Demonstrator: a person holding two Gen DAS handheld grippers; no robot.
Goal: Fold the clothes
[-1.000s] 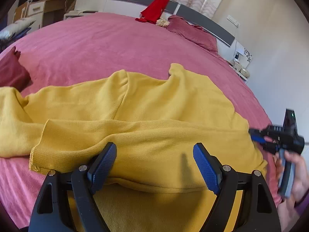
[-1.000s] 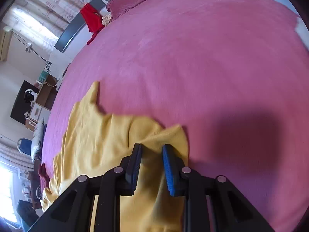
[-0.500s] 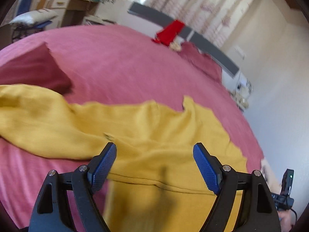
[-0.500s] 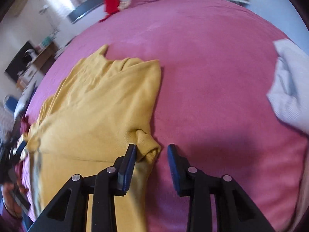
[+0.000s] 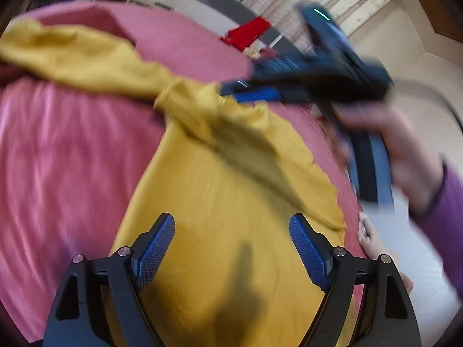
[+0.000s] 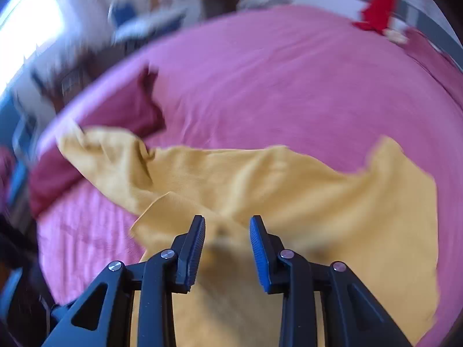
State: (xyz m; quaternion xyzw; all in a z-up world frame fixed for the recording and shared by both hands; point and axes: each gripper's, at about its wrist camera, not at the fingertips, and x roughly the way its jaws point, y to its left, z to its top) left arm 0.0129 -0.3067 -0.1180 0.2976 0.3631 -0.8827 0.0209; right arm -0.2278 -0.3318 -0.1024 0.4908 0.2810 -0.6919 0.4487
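A yellow sweater point(image 5: 231, 188) lies spread on the pink bed point(image 5: 72, 159), one sleeve trailing to the far left. My left gripper point(image 5: 231, 228) hovers open over its body with nothing between the pads. My right gripper point(image 5: 228, 88), blurred and held by a hand point(image 5: 390, 144), is up over the far part of the sweater. A raised ridge of cloth runs to its tip. In the right wrist view the right gripper point(image 6: 227, 228) has its jaws closing with a fold of the sweater point(image 6: 318, 202) bunched between them, and the flap's end point(image 6: 173, 208) pokes out on the left.
A maroon pillow point(image 6: 124, 115) lies under the trailing sleeve at the bed's left edge. A red cloth point(image 5: 249, 33) hangs on the grey headboard. White floor point(image 5: 419, 254) and a bare foot point(image 5: 373, 240) are at the right. Blurred furniture stands beyond the bed point(image 6: 289, 72).
The right gripper has swept fast from the sweater's right edge across it toward the left and rolled over, with a fold of cloth following. The left gripper shifted sideways, still open.
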